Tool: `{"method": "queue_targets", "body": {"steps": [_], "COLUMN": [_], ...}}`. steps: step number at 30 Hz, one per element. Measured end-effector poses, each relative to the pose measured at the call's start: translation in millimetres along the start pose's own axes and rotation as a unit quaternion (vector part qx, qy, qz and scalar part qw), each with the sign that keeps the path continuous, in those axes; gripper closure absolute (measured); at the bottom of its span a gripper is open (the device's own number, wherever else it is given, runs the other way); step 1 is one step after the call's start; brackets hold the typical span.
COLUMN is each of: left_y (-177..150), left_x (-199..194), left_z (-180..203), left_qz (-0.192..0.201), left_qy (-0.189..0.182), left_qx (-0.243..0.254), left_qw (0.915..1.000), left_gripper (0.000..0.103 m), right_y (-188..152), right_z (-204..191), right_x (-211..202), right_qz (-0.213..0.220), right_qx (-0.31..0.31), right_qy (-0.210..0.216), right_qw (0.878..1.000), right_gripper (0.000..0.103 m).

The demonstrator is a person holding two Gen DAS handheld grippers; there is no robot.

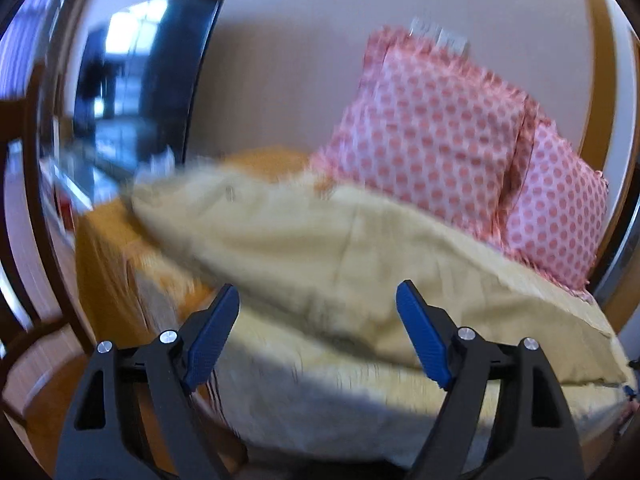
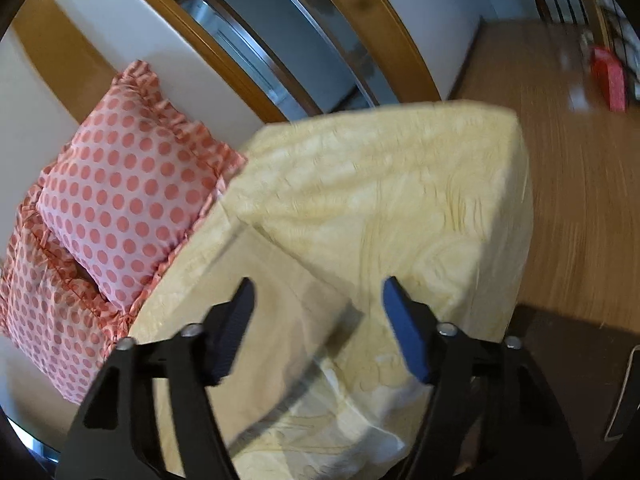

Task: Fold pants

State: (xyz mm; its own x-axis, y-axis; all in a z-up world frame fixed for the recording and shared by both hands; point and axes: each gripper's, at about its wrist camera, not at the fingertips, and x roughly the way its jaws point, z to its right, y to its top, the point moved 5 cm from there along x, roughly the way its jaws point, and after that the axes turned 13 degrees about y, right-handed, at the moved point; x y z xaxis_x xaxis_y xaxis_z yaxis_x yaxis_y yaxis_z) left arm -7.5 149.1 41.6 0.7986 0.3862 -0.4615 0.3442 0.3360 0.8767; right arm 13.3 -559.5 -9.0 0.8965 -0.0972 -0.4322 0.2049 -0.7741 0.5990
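Observation:
The pale beige pants (image 1: 340,240) lie across the yellow bedspread (image 1: 320,400), blurred in the left wrist view. In the right wrist view the pants (image 2: 272,332) show as a flat tan panel on the patterned yellow bedspread (image 2: 400,184). My left gripper (image 1: 318,336) is open and empty, just above the near edge of the pants. My right gripper (image 2: 318,328) is open and empty, hovering over the pants' edge.
Pink polka-dot pillows (image 1: 440,136) (image 2: 120,200) lean on the wall behind the bed. A wooden floor (image 2: 580,200) lies to the right, with a red object (image 2: 610,78) far off. A dark TV screen (image 1: 148,80) is at the left. A wooden door frame (image 2: 380,20) stands behind.

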Motion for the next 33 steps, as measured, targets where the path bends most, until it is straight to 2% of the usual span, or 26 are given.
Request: {"method": "queue_targets", "body": {"steps": [3,7,8,9,11,14,17,19,20,22,23,25,26,27,29,31,33], "left_y": [9,4,0,-4,-14,-21,-28,-31,-32,-32,-31,-27,-25,-22,-15,-8,-3], "left_x": [9,40,47,54,64,63,68,68,68,67,67,64,63,61,57,53,53], "left_z": [11,18,17,18,17,20,20,19,20,20,19,16,14,10,-3,-20,-32], "left_qz": [0.016,-0.017,-0.029,-0.039,-0.056,-0.047,-0.062,-0.059,-0.06,-0.06,-0.061,-0.066,-0.068,-0.07,-0.067,-0.063,-0.059], "left_qy": [0.005,0.006,0.009,0.011,0.013,0.016,0.012,0.012,0.013,0.014,0.012,0.001,-0.004,-0.008,-0.005,0.007,0.02], "left_qx": [0.026,0.033,0.034,0.035,0.039,0.06,0.06,0.058,0.06,0.058,0.055,0.036,0.026,0.014,-0.009,-0.025,-0.035], "left_qw": [0.9995,0.9993,0.999,0.9985,0.9976,0.997,0.9962,0.9965,0.9963,0.9964,0.9965,0.9972,0.9973,0.9974,0.9977,0.9977,0.9975], "left_gripper": [0.019,0.019,0.019,0.019,0.019,0.014,0.009,0.007,0.007,0.006,0.006,0.006,0.006,0.006,0.006,0.006,0.006], "right_y": [-9,-22,-25,-28,-28,-25,-26,-40,-56,-90,-112,-178,-205,-246,-312,-345,-361], "right_z": [-10,-27,-29,-30,-31,-45,-99,-155,-192,-245,-271,-322,-335,-348,-354,-351,-350], "right_x": [8,18,22,27,33,37,33,29,27,26,25,25,27,30,39,45,44], "right_qz": [-0.008,-0.014,-0.018,-0.021,-0.017,-0.023,-0.024,-0.04,-0.061,-0.102,-0.128,-0.205,-0.237,-0.287,-0.357,-0.391,-0.406], "right_qx": [-0.017,-0.058,-0.067,-0.08,-0.09,-0.09,-0.122,-0.148,-0.166,-0.194,-0.21,-0.249,-0.262,-0.282,-0.317,-0.33,-0.353], "right_qy": [0.016,0.028,0.032,0.03,0.03,0.058,0.119,0.193,0.24,0.306,0.339,0.397,0.41,0.416,0.405,0.389,0.372], "right_qw": [1.0,0.998,0.997,0.996,0.995,0.994,0.985,0.969,0.955,0.926,0.908,0.859,0.841,0.816,0.78,0.766,0.756], "right_gripper": [0.046,0.05,0.061,0.079,0.087,0.095,0.096,0.096,0.096,0.096,0.096,0.096,0.096,0.096,0.096,0.096,0.08]}}
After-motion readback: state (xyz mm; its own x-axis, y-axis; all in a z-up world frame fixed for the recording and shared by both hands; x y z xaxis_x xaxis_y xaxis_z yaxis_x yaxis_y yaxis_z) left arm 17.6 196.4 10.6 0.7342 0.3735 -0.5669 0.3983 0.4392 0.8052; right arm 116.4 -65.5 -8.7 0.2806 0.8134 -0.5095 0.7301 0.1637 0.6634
